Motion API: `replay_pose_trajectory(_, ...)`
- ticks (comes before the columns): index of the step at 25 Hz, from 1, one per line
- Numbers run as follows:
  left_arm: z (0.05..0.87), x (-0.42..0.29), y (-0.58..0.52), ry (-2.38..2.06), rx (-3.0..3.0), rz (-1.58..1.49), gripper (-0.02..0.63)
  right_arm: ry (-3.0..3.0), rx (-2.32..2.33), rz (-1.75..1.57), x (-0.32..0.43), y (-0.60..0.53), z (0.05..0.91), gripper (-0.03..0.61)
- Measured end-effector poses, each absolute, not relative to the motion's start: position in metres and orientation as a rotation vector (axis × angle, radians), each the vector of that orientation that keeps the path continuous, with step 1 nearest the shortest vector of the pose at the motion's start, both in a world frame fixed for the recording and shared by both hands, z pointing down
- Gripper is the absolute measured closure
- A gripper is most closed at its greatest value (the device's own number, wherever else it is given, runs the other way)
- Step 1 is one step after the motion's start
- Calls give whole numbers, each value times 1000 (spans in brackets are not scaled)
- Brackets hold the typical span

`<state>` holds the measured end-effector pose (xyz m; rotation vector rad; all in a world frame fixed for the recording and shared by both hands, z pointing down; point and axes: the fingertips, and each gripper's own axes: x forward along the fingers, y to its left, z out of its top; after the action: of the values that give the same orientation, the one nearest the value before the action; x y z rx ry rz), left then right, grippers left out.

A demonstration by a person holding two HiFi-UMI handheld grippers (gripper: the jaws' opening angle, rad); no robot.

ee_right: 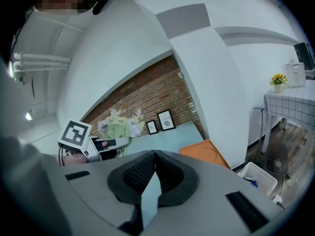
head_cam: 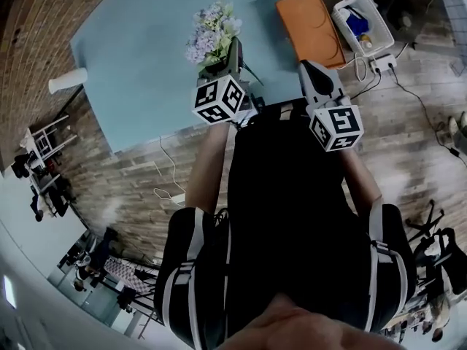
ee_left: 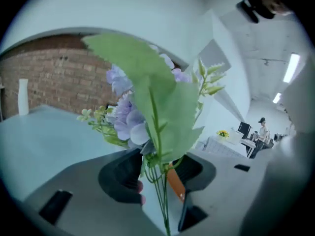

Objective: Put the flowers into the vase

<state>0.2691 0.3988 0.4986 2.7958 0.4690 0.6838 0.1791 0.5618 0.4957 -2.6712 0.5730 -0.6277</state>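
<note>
A bunch of pale purple flowers (head_cam: 211, 31) with green leaves stands up from my left gripper (head_cam: 222, 64), which is shut on the thin green stems (ee_left: 160, 191) above the blue table (head_cam: 139, 86). In the left gripper view the blooms (ee_left: 125, 114) and a big leaf fill the middle, over the jaws. A white vase (head_cam: 67, 81) stands at the table's far left corner, well apart from the flowers; it also shows by the brick wall (ee_left: 22, 96). My right gripper (head_cam: 312, 68) hovers to the right, shut with nothing in it (ee_right: 155, 168). The right gripper view shows the flowers (ee_right: 118, 127) at left.
An orange board (head_cam: 310, 28) lies on the table's right end. A white bin (head_cam: 363, 22) with a blue thing inside sits on the wooden floor beyond it, next to a power strip (head_cam: 381, 64) and cables. Two small picture frames (ee_right: 166, 120) lean on the brick wall.
</note>
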Motion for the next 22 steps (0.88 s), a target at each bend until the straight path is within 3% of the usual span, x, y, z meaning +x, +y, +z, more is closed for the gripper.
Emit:
replay_pose_trajectory(7, 365, 224, 358, 411, 2992, 136, 396, 724, -2681, -550, 183, 536, 474, 560)
replay_pose_trajectory(17, 343, 113, 287, -79, 3102, 81, 396, 1175, -2585, -489, 166, 460, 445, 560)
replay_pose_trajectory(22, 350, 95, 277, -351, 3037, 40, 396, 1404, -2473, -508, 165, 428, 446, 560)
